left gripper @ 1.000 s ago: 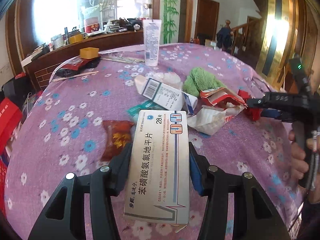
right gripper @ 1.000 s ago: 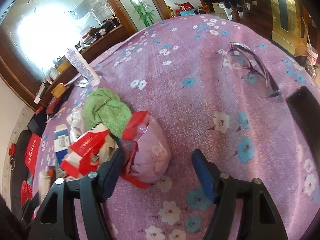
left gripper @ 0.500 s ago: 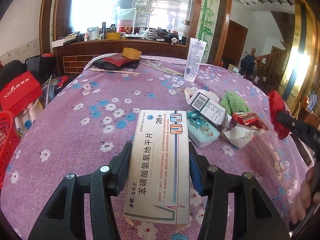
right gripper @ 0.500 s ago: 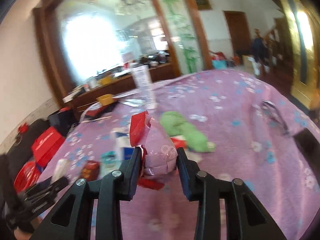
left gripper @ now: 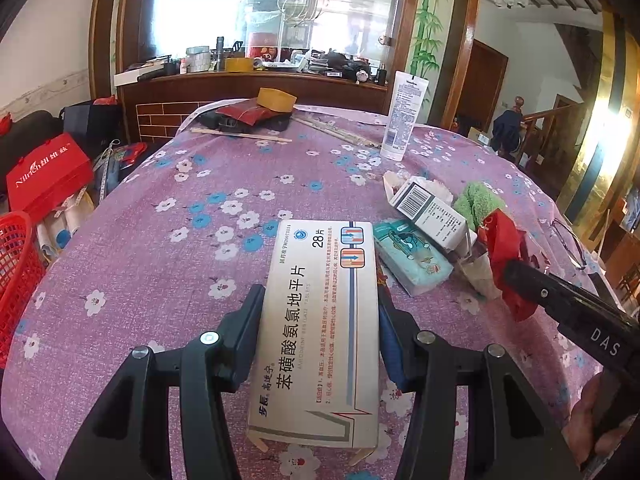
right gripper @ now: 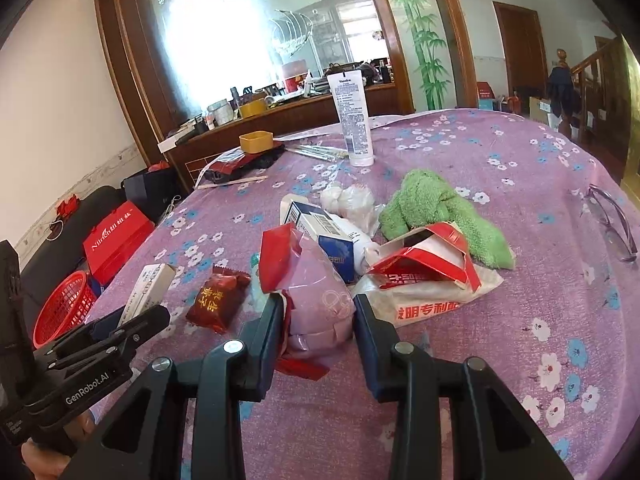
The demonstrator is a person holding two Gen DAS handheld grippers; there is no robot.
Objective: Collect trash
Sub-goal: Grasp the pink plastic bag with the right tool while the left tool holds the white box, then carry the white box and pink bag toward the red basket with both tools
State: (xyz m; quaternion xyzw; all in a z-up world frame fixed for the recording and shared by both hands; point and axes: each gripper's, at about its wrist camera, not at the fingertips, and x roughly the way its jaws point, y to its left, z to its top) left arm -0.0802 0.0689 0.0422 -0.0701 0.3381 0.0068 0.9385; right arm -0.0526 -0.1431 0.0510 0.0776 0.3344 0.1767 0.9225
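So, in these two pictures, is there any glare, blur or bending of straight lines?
Left wrist view: sharp; the window behind the sideboard is blown out white, and the door frame bows from the fisheye. Right wrist view: also sharp; the same window glares, and the purple flowered tablecloth curves like a dome.

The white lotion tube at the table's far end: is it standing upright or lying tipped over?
Upright: the lotion tube stands on its cap on the table.

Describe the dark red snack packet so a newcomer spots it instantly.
Start at the purple floral tablecloth and find the trash pile near its middle. Left of the pile, apart from it, lies the snack packet: small, dark red, gold characters, the only sealed wrapper, beside the white pill box.
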